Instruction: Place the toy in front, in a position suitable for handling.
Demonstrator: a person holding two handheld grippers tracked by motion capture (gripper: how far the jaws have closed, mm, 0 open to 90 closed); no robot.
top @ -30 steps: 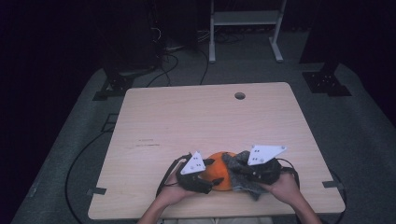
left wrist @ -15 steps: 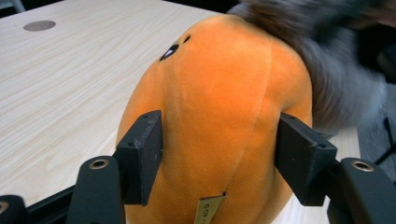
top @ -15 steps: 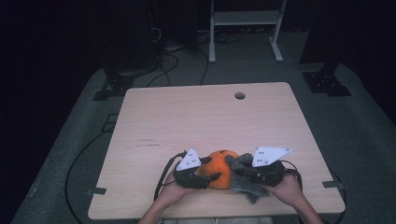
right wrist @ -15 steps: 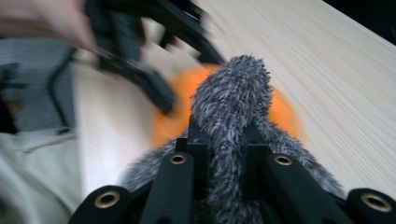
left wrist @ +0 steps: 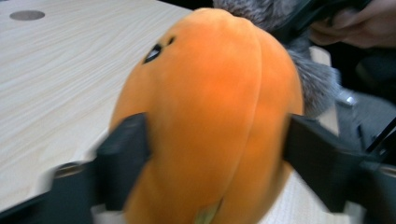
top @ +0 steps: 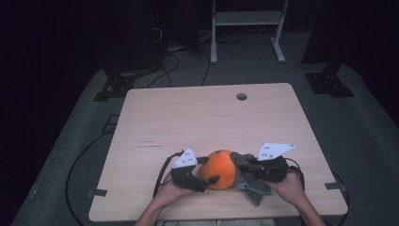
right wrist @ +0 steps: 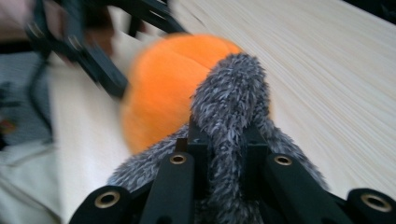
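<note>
Two hand-held grippers met at the orange plush [top: 220, 168]: the left hand-held gripper [top: 210, 170], just opening, straddled it wide; the right hand-held gripper [top: 248, 165] pinched its grey fur [right wrist: 229, 100] on the surface [top: 197, 117].

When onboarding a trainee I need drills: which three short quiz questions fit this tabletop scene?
1. True or false: the right claw is shut on the grey furry piece.
2. The orange plush sits: A beside the left claw; B on the floor; C at the far corner.
3. Fill in: near the far edge of the table is a round ___.
Key: 1 true; 2 A; 3 hole.
</note>
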